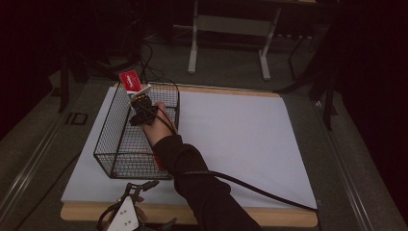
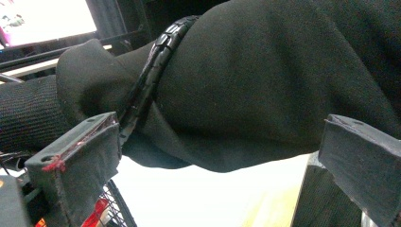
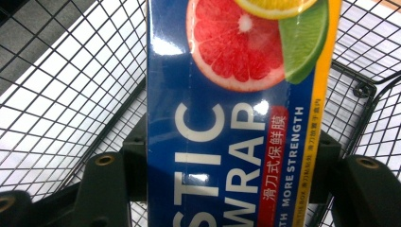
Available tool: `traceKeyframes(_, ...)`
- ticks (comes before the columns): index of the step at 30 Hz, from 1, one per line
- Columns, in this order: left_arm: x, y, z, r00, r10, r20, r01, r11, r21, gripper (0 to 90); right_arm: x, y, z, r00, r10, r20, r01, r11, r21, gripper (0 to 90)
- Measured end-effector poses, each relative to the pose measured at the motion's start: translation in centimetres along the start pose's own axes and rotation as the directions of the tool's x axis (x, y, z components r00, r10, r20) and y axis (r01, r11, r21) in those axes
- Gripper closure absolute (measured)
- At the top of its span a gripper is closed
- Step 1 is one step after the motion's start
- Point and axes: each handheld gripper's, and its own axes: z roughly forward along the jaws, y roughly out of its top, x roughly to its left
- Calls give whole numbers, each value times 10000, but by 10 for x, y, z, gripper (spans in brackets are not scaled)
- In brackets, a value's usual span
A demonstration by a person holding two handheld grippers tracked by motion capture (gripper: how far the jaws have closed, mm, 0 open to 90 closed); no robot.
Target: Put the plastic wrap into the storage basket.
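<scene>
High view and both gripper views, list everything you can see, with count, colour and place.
Wire basket: one, black, left part of the table.
Plastic wrap box: one, blue with citrus picture, clamped by the right gripper over the basket.
Paper sheet: one, white, covering the table top.
Table: one, wooden edge at the near side.
Frame legs: one set, grey, on the floor beyond the table.
Right gripper: one, black, above the basket.
Left gripper: one, black, jaws apart, near table edge.
Sleeve: one, black, right arm.

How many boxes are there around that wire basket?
1: a plastic wrap box, clamped in the right gripper above the far end of the wire basket. Something red low inside the basket might be another item; I cannot tell.
</scene>
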Motion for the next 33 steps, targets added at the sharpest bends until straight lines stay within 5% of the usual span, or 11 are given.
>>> traceKeyframes(8, 0, 0, 0, 10000, 64, 23, -64, 10000, 15, 6, -1, 0, 0, 10000, -41, -75, 40, 9999, -142, 346)
traceKeyframes(11, 0, 0, 0, 10000, 64, 9, -64, 10000, 42, 6, -1, 2, 0, 9992, -276, -297, 281, 9995, 160, 264)
traceKeyframes(16, 0, 0, 0, 10000, 74, 11, -74, 10000, 54, 6, -3, 4, -11, 9982, -340, -486, 328, 9991, -254, 242)
traceKeyframes(22, 0, -1, 1, 10000, 71, -12, -71, 9999, 100, 6, -10, 2, -32, 9914, -743, -1080, 641, 9933, -957, 139)
traceKeyframes(33, -1, -2, 4, 10000, 76, 18, -77, 9998, 208, 6, -35, -11, -81, 9828, -1222, -1382, 979, 9805, -1706, 138)
